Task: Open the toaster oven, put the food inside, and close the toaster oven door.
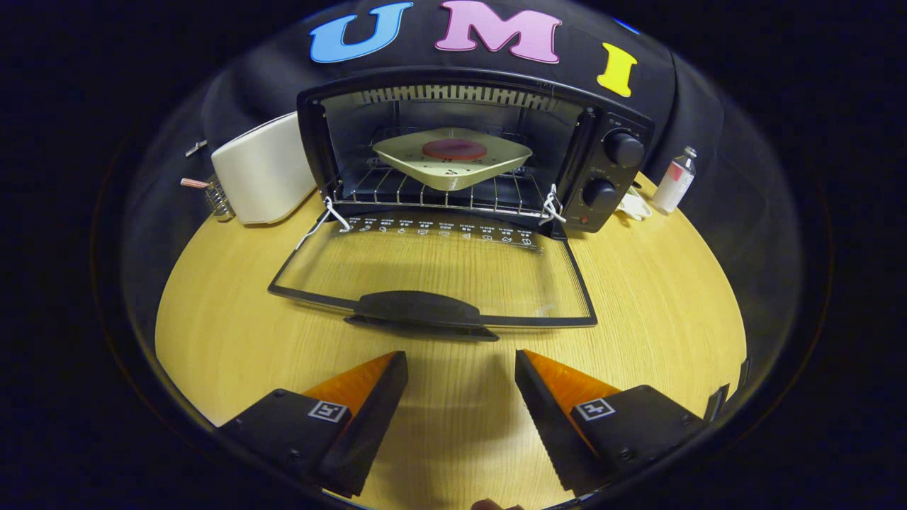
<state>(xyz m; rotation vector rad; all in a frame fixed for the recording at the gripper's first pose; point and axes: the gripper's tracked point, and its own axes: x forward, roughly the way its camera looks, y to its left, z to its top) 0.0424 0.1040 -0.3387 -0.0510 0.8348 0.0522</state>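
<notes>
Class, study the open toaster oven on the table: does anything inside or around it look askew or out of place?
Yes: the plate holding the food sits tilted on the oven rack, not flat. White string is tied at both door hinges. The open claw holds nothing.

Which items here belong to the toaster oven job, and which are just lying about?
Job: black toaster oven with its glass door folded down; cream square plate of food on the wire rack; open gripper, holding nothing.

Bystanders: white boxy appliance; small white bottle.
</notes>
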